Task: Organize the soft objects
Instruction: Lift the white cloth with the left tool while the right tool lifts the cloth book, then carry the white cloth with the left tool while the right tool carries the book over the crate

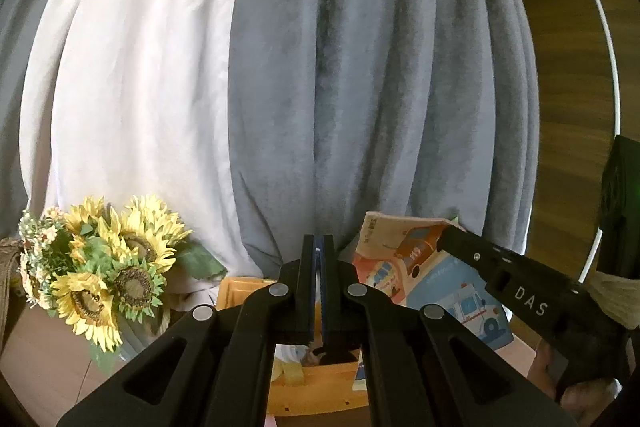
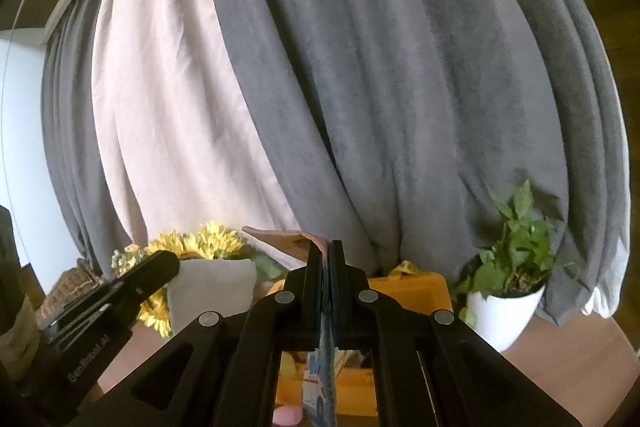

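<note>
My right gripper (image 2: 325, 251) is shut on a soft cloth book with cartoon vehicles (image 2: 320, 393); the book hangs between the fingers, its top flap (image 2: 282, 237) folded to the left. In the left wrist view the same book (image 1: 432, 275) shows at the right, held upright by the right gripper (image 1: 446, 237). My left gripper (image 1: 319, 247) is shut with nothing between its blue pads. It also shows in the right wrist view (image 2: 170, 261) at the left. Both grippers hover over an orange box (image 1: 320, 389) that holds small soft items.
Grey curtains (image 1: 380, 87) and white curtains (image 1: 140, 87) fill the background. A sunflower bouquet (image 1: 108, 275) stands at the left. A potted green plant in a white pot (image 2: 506, 307) stands at the right. A woven basket (image 2: 70, 285) sits at the far left.
</note>
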{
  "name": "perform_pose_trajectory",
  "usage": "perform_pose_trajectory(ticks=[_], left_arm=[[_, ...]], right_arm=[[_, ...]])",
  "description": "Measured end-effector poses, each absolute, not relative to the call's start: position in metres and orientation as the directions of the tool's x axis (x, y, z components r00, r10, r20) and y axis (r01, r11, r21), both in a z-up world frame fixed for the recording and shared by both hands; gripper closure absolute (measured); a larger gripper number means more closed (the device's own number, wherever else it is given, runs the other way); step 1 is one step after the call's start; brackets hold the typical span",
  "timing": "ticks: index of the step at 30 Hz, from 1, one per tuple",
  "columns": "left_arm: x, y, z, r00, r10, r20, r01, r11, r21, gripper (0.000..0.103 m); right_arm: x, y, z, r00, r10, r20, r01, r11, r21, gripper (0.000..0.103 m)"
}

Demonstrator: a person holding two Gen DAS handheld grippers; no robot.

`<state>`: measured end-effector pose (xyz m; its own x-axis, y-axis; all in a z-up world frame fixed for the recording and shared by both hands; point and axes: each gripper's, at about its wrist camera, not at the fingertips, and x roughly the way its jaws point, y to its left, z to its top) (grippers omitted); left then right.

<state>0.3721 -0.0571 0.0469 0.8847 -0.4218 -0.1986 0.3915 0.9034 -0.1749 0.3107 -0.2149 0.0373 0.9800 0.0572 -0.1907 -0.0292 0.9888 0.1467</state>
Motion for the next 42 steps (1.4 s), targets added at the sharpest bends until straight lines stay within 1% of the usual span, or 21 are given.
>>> perform_pose_trajectory(ticks=[8,13,19,25,29,32,42], left_arm=[[0.397,-0.06,0.05,0.882,-0.405,-0.24,0.371,0.912,-0.173,0.1],[0.417,-0.06,0.047,0.885,-0.383,-0.264,0.349,0.922,-0.168,0.1],[0.442,-0.061,0.036,0.881,-0.364,-0.302,0.326,0.93,-0.171,0.1],[0.469,-0.063,0.019,0.873,-0.341,-0.35,0.299,0.939,-0.17,0.1],[0.485,-0.07,0.003,0.859,-0.338,-0.386,0.297,0.941,-0.163,0.1],[0.494,-0.08,-0.011,0.842,-0.347,-0.413,0.305,0.938,-0.166,0.1],[0.517,-0.118,-0.06,0.751,-0.414,-0.514,0.359,0.91,-0.208,0.1]], right_arm=[[0.345,-0.22,0.046,0.968,0.087,-0.234,-0.048,0.985,0.166,0.098],[0.367,-0.22,0.049,0.963,0.117,-0.242,-0.072,0.98,0.185,0.098],[0.397,-0.219,0.039,0.948,0.174,-0.265,-0.115,0.968,0.224,0.098],[0.434,-0.223,0.018,0.922,0.242,-0.303,-0.145,0.939,0.311,0.098],[0.457,-0.225,-0.005,0.896,0.283,-0.343,-0.151,0.919,0.365,0.098],[0.467,-0.231,-0.022,0.881,0.285,-0.378,-0.131,0.914,0.383,0.098],[0.481,-0.261,-0.066,0.824,0.207,-0.528,-0.017,0.94,0.342,0.098]])
